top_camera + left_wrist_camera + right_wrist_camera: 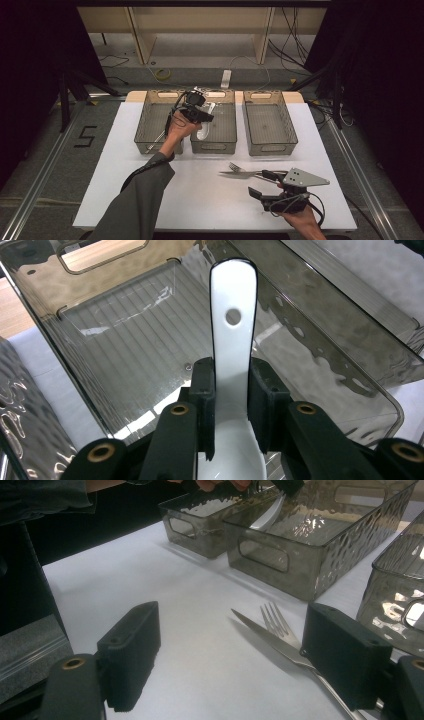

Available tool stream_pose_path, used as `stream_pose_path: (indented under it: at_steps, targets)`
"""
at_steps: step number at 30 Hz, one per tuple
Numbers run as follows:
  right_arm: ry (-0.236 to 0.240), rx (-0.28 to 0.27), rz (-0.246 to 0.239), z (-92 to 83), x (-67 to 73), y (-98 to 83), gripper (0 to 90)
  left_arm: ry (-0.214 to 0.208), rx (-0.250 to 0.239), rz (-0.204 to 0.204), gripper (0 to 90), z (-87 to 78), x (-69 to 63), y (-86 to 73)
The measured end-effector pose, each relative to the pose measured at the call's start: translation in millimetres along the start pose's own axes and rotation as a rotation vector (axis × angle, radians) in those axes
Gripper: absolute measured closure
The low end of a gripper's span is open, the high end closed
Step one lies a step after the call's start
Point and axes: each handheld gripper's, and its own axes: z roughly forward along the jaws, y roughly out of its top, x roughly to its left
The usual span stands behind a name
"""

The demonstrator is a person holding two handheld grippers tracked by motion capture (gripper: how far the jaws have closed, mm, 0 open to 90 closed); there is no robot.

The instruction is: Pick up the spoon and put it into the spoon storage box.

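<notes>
From the high view, the left tool hung over the middle one of three smoky translucent plastic bins at the far side of the white bench, with a white plastic spoon hanging below it into that bin. The right tool rested low on the bench, well apart from the left one, its jaws wide open, with a steel fork and a steel table knife lying side by side just ahead of its upper jaw.

In the left tool's own view, the two black jaws were closed on the neck of the white spoon, the holed handle end pointing ahead of the tool over the ribbed floor of the middle bin; the bowl sat back between the jaws.

In the right tool's view, the jaws stood far apart and held nothing. The knife and fork lay beside the right-hand jaw, and the bins stood beyond.

The step in hand looked like sorting cutlery, with the spoon being placed. The next move would call for lowering the left tool until the spoon neared the bin floor, then opening the jaws; the right tool would need to shift sideways to straddle one utensil.
</notes>
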Motion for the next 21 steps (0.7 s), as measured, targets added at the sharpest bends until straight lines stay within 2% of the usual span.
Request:
stream_pose_path:
  at_steps: [8,13,15,21]
  targets:
    - [0.002,0.0,-0.001,0.0,0.2,0.0,24.2,0.003,0.022,0.001,73.5,6.2,-1.0,-3.4]
    - [0.002,0.001,0.001,-0.3,0.0,0.0,24.3,0.018,0.058,0.011,72.1,9.3,-1.1,-3.5]
    - [0.003,0.001,-0.002,-0.3,0.1,0.0,24.2,0.003,0.05,-0.005,66.9,8.0,-0.9,-1.9]
    - [0.005,-0.002,-0.002,-0.3,0.1,0.0,24.2,0.011,0.041,-0.022,50.1,0.5,-1.7,2.2]
